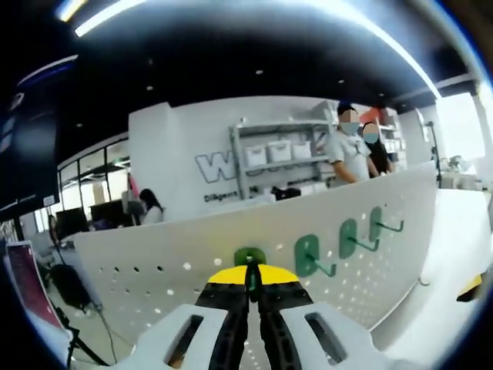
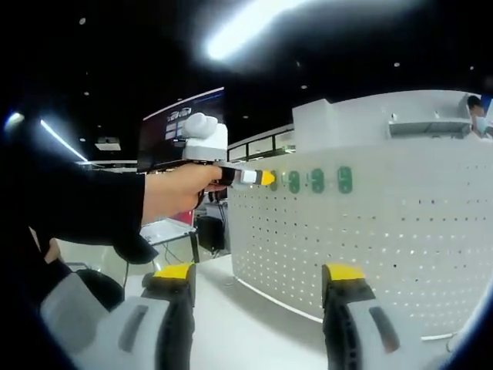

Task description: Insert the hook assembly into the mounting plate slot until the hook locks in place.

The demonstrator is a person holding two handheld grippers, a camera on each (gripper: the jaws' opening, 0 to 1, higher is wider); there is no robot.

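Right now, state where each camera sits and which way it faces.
Left gripper view: rides the left gripper, jaws shut on a green hook against the white pegboard.
Right gripper view: rides the right gripper, open, facing the pegboard obliquely; the person's hand shows.
Shared: pegboard, mounted hooks.

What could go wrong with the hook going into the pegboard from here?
The left hand-held gripper pinches the green hook only at its tips, so pushing against the white pegboard could twist or drop it. Its jaws hide the slot, so misalignment is hard to see. The right hand-held gripper hangs open, offering no support.
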